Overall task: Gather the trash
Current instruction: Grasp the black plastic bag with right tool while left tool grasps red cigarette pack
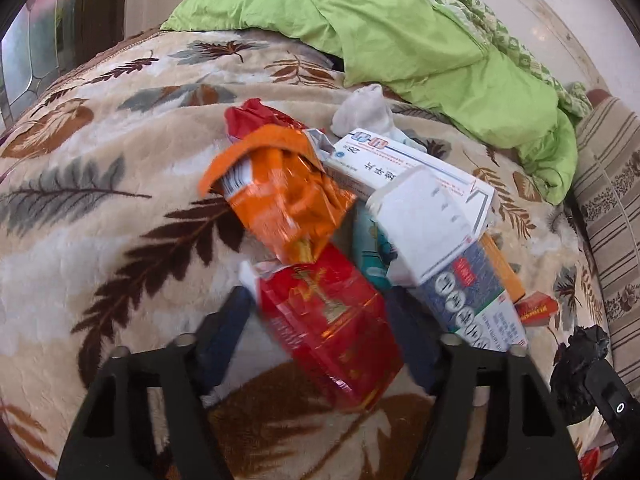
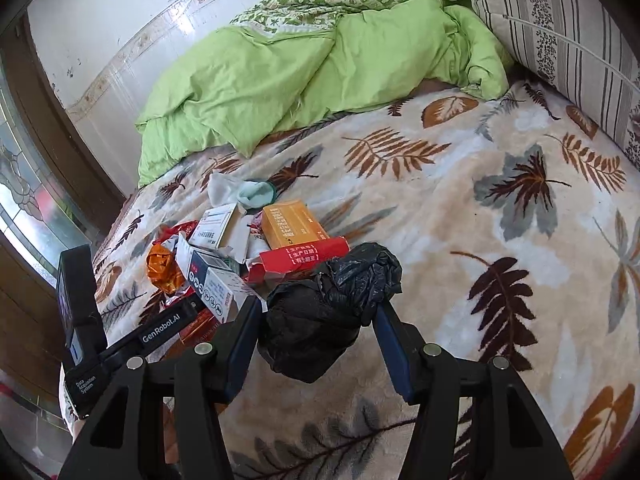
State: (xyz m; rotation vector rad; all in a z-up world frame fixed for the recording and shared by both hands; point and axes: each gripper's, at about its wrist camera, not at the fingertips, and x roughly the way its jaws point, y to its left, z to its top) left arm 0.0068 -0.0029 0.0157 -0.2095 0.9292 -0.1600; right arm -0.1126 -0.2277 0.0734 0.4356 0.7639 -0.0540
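Lying between left fingers [image 1: 240, 312], red packet [image 1: 332, 328], long axis diagonal

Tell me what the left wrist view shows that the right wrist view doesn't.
Only the left wrist view: the left gripper around a red packet, plus a red crumpled wrapper.
Only the right wrist view: the right gripper around a black trash bag, plus an orange box.
Both: the orange foil wrapper, green quilt, leaf-print blanket.

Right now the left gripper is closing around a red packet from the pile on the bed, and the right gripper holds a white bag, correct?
Not quite. The bag in the right gripper is black, not white: a crumpled black plastic bag, as the right wrist view shows. The rest stands: the left gripper brackets the red packet.
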